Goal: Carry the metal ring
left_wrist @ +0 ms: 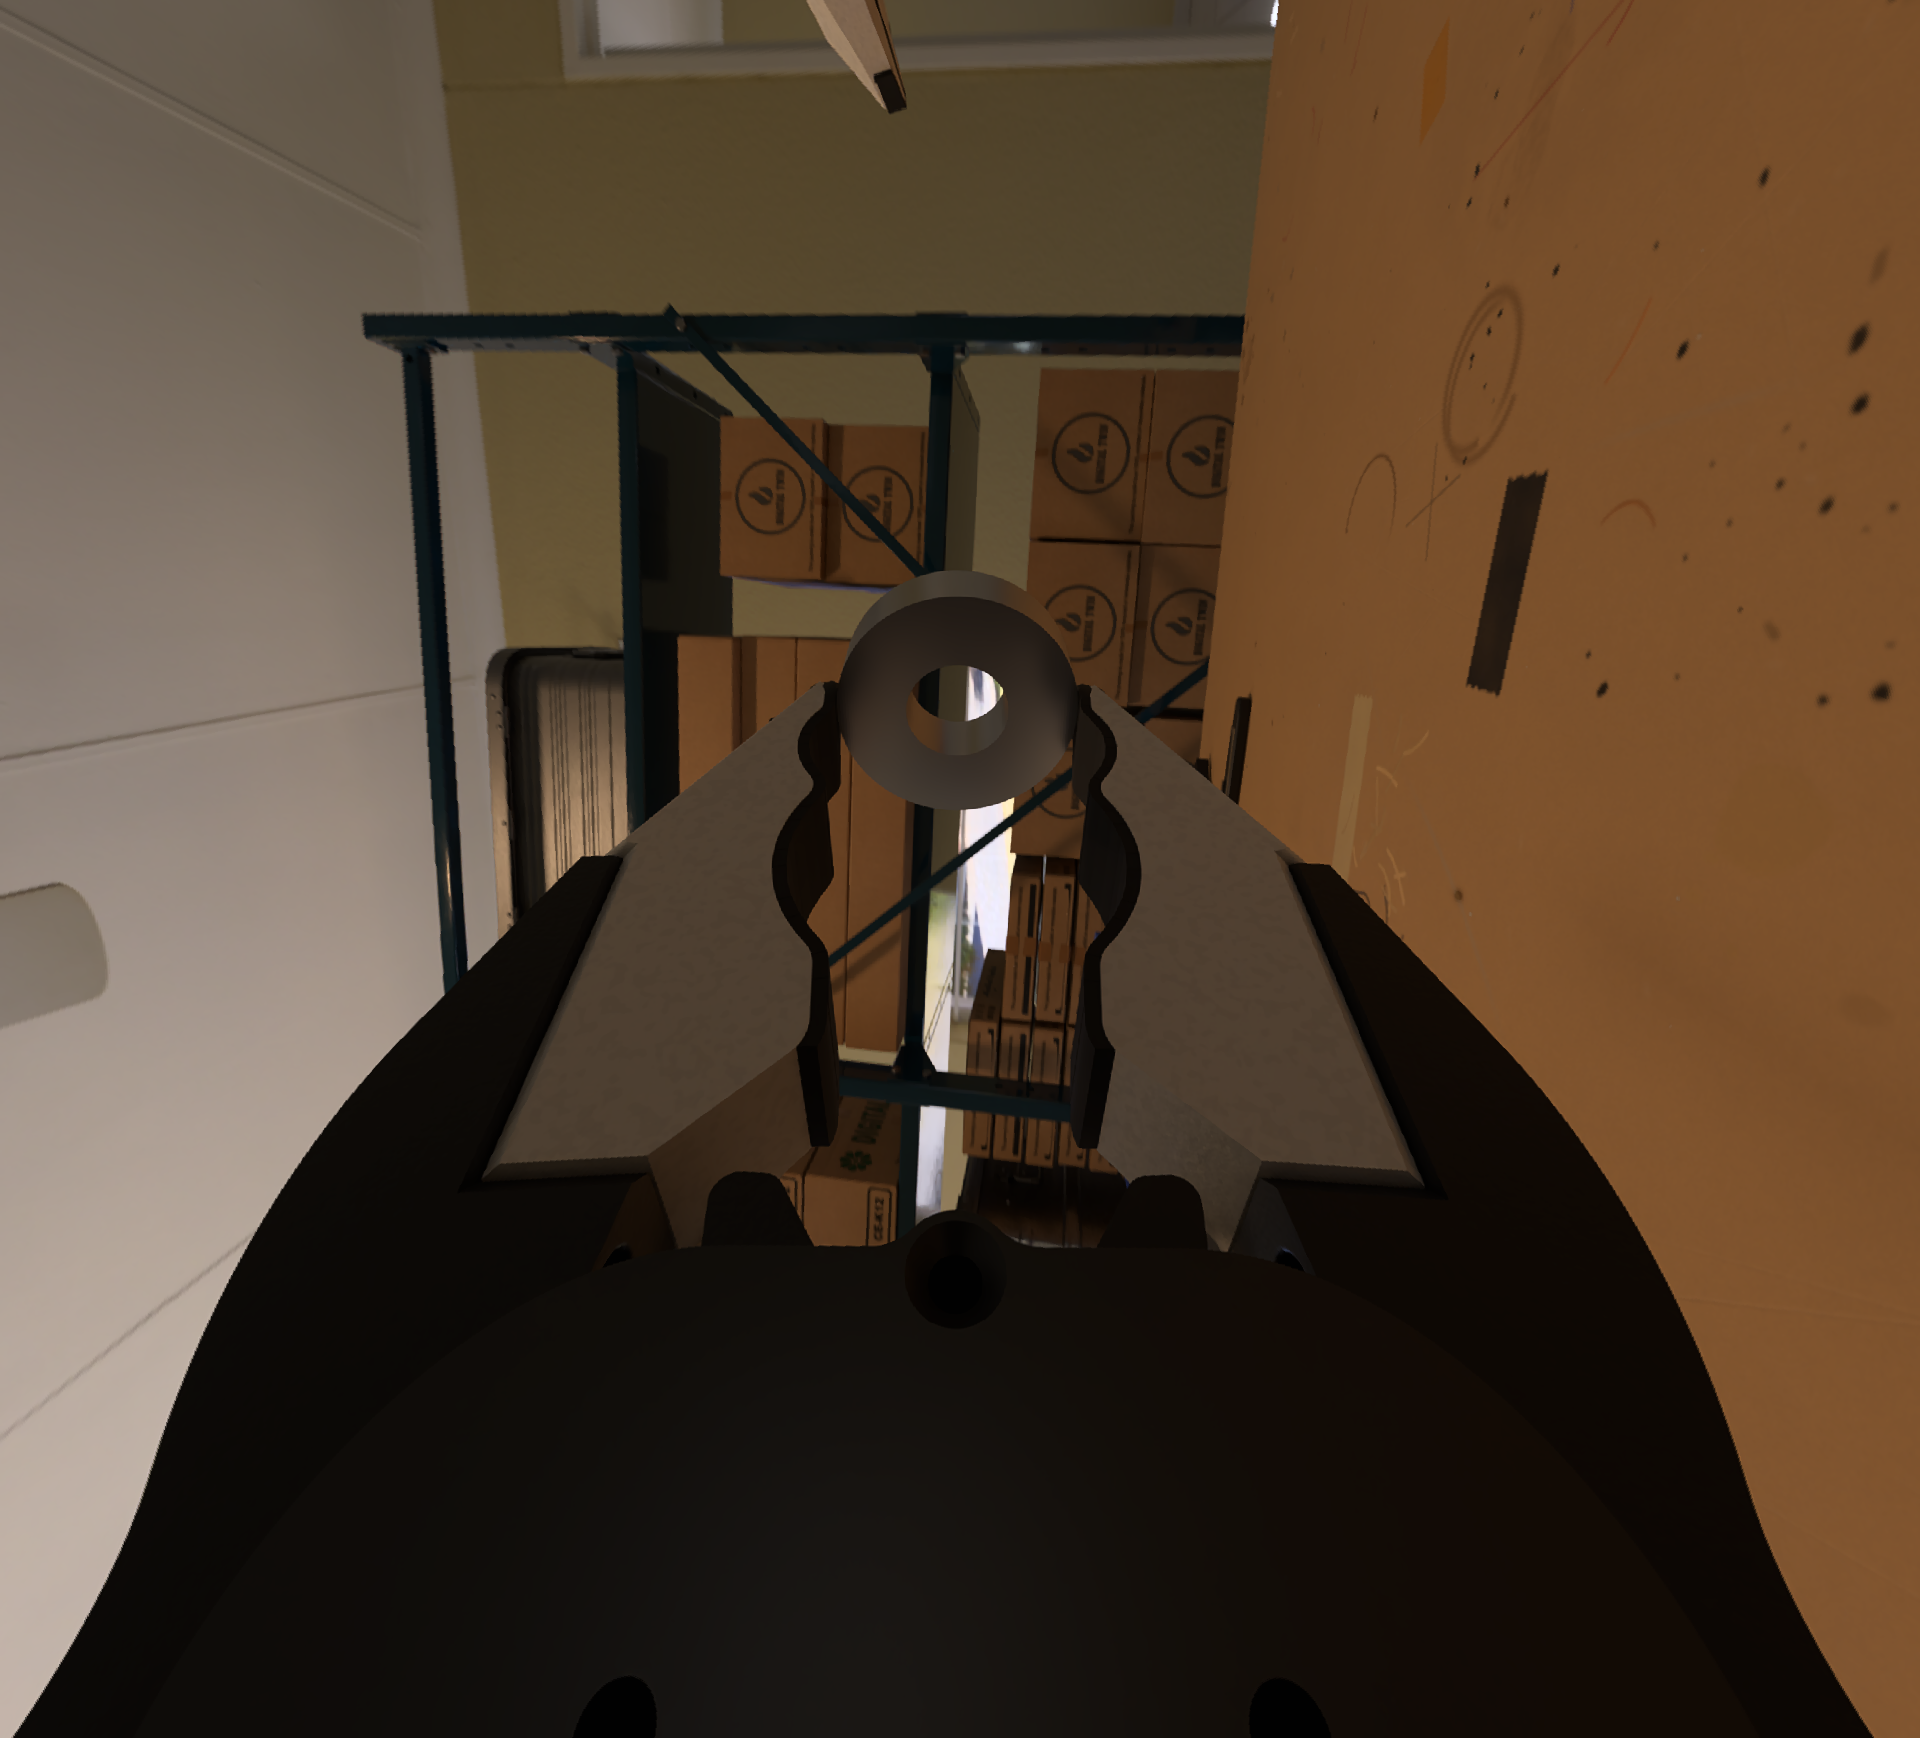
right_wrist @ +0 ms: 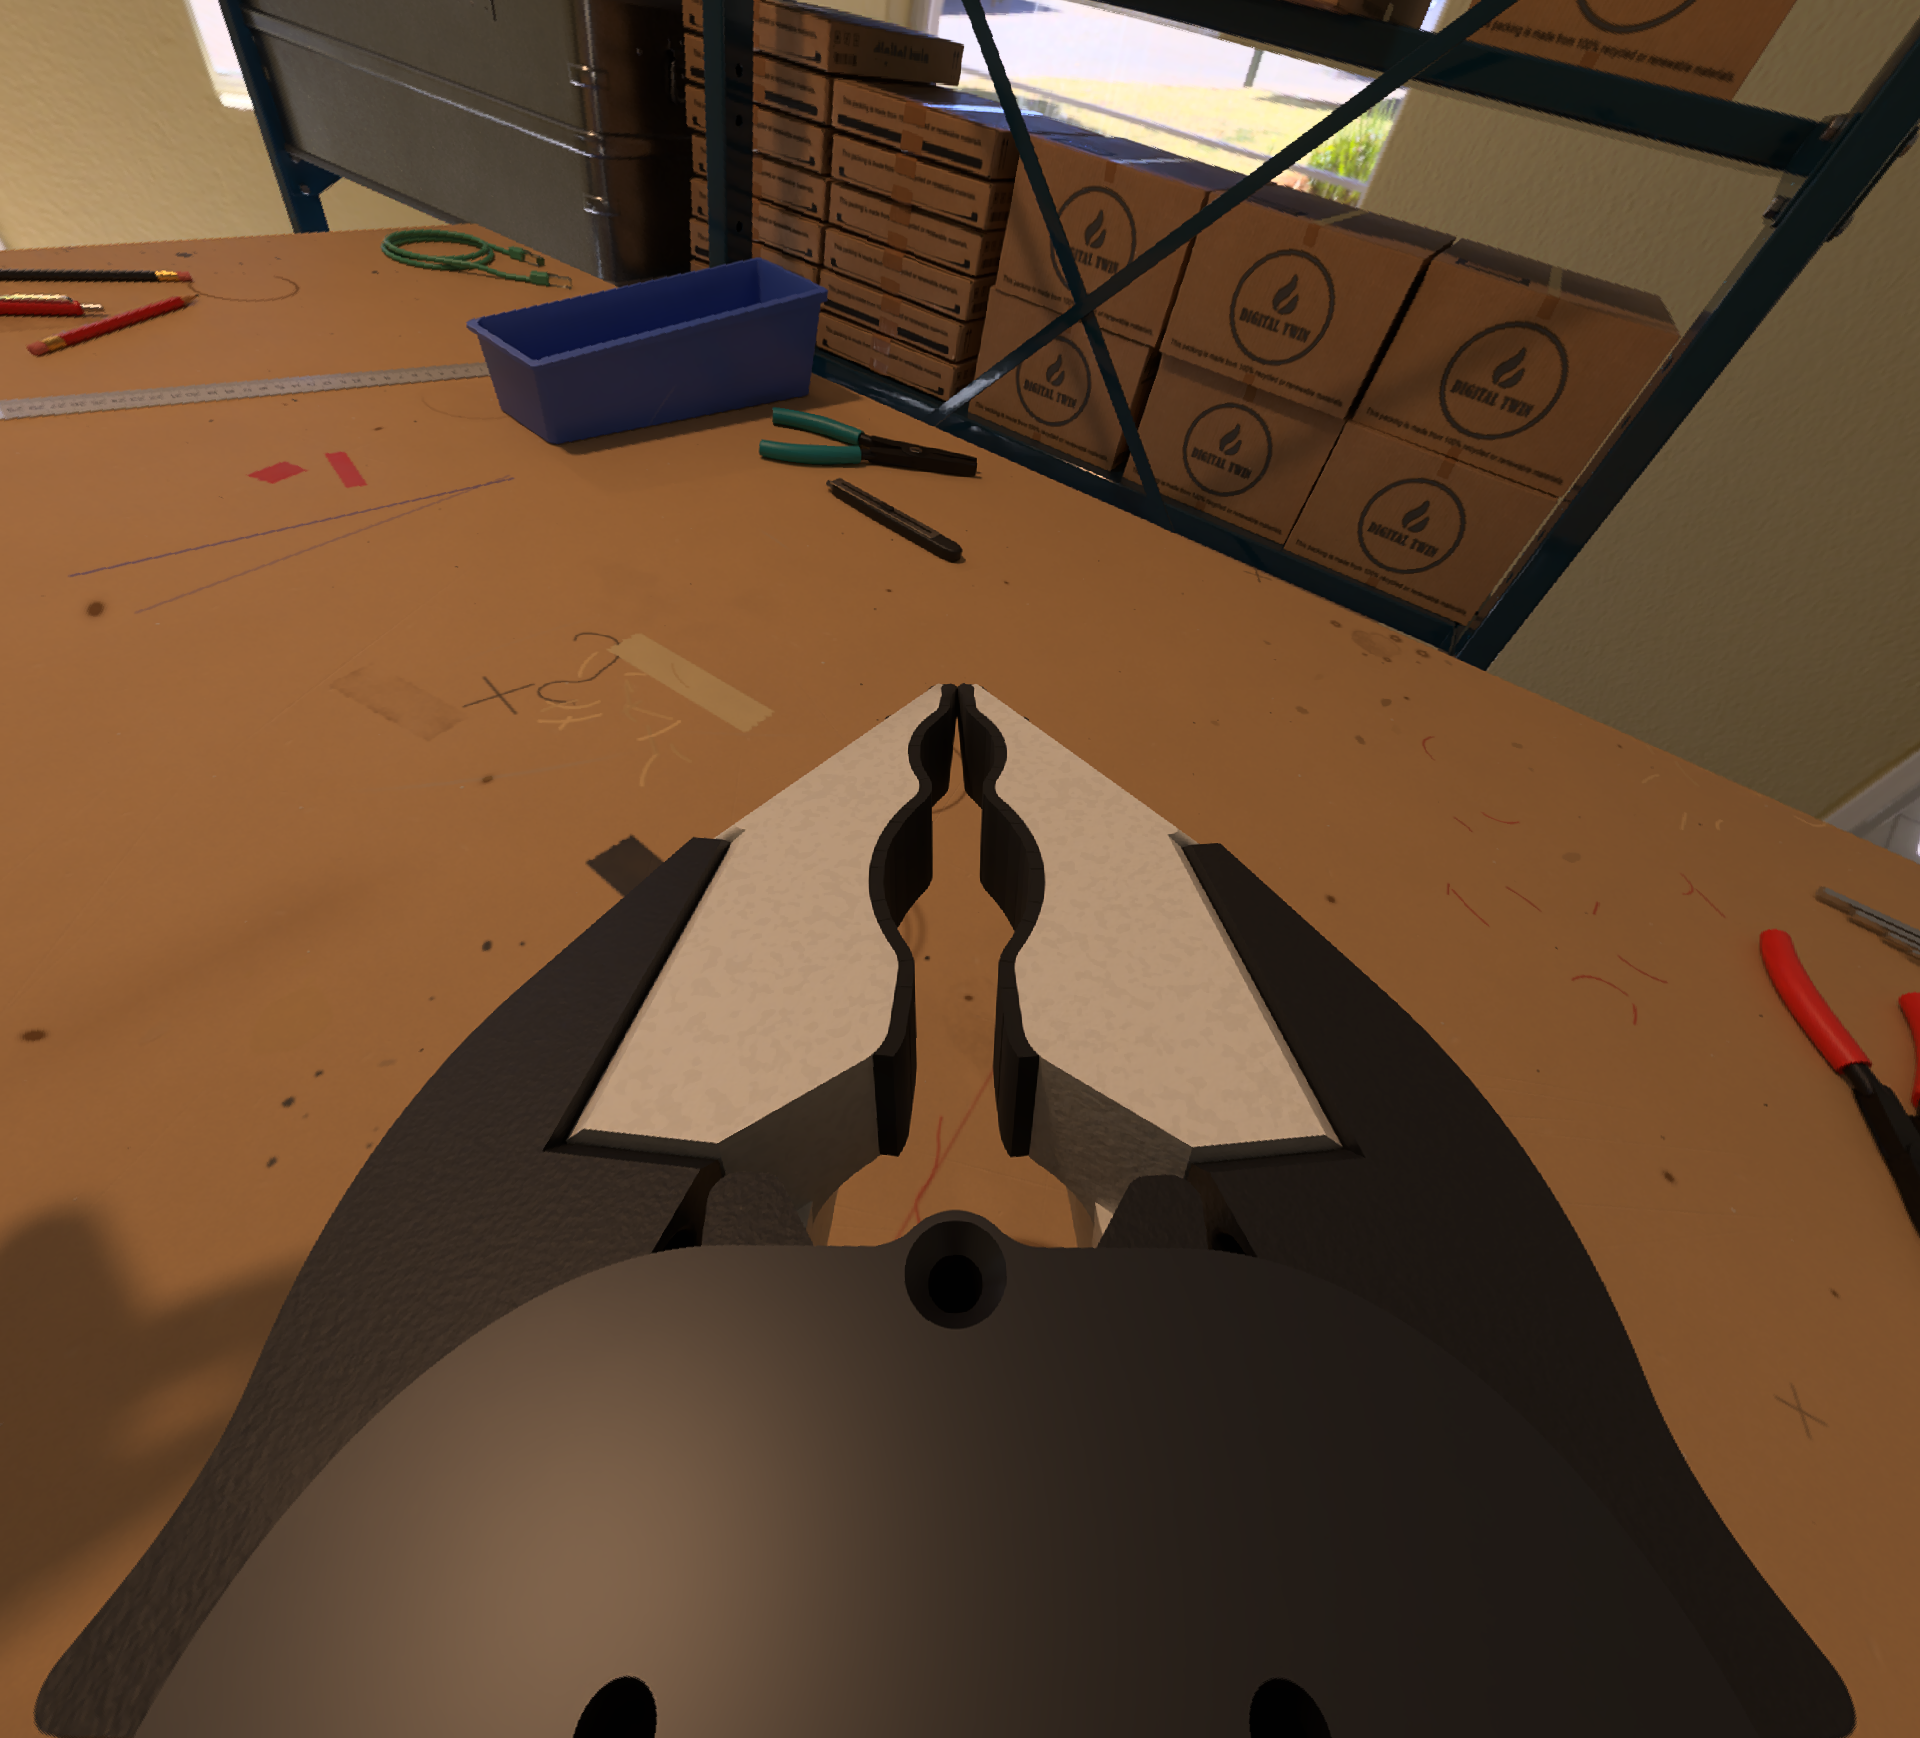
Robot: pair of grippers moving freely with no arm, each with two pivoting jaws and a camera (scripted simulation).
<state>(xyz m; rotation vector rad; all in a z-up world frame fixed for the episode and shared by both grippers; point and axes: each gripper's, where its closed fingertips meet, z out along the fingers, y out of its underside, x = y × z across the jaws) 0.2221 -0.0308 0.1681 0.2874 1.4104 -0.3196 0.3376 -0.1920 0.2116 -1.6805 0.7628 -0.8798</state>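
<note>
Metal ring (left_wrist: pixel 957 703) clamped between the tips of the left gripper (left_wrist: pixel 957 732), lifted clear of the brown workbench (left_wrist: pixel 1558 753), hole facing the camera, right gripper (right_wrist: pixel 957 696) clenched on nothing above the bench, blue bin (right_wrist: pixel 649 348) well beyond it.
</note>
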